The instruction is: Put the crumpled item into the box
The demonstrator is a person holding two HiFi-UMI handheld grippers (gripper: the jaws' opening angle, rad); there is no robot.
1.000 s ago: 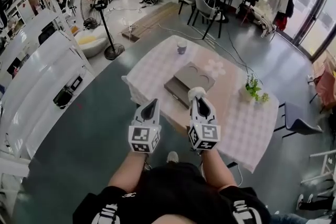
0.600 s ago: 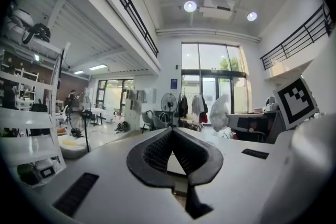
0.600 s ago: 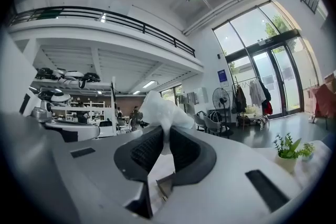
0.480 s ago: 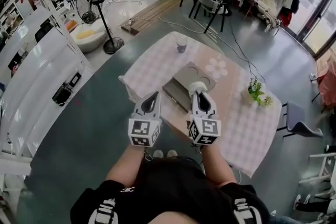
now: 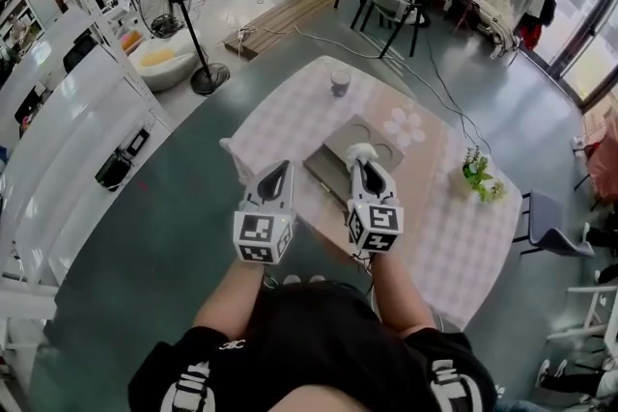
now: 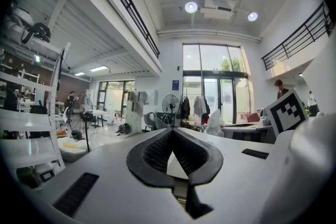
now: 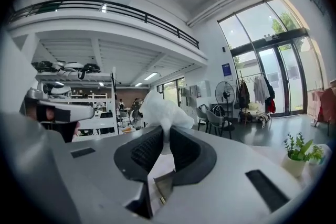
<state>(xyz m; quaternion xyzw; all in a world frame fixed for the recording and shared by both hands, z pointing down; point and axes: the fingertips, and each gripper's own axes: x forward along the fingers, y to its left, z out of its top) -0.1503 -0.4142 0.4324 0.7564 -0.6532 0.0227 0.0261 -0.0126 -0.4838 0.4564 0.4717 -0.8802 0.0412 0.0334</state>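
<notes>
A crumpled white item (image 5: pixel 360 151) sticks out of my right gripper (image 5: pixel 364 165), whose jaws are shut on it; it hangs over the near part of the flat grey box (image 5: pixel 337 144). The box lies on the table with a pink checked cloth (image 5: pixel 290 116). In the right gripper view the crumpled white item (image 7: pixel 160 108) is pinched between the black pads of the right gripper (image 7: pixel 166 132). My left gripper (image 5: pixel 279 170) hovers left of the box at the table's near edge. The left gripper (image 6: pixel 171 130) is shut and empty in its own view.
A cup (image 5: pixel 339 82) stands at the table's far end. A flower-shaped mat (image 5: pixel 404 125) lies beyond the box, and a small potted plant (image 5: pixel 477 175) is to the right. A standing fan (image 5: pixel 190 39) and white shelving (image 5: pixel 68 125) are on the left; chairs (image 5: pixel 391 5) are beyond the table.
Both grippers have moved a little forward towards the box, the right one still holding the crumpled item. The left gripper stays shut and empty.
</notes>
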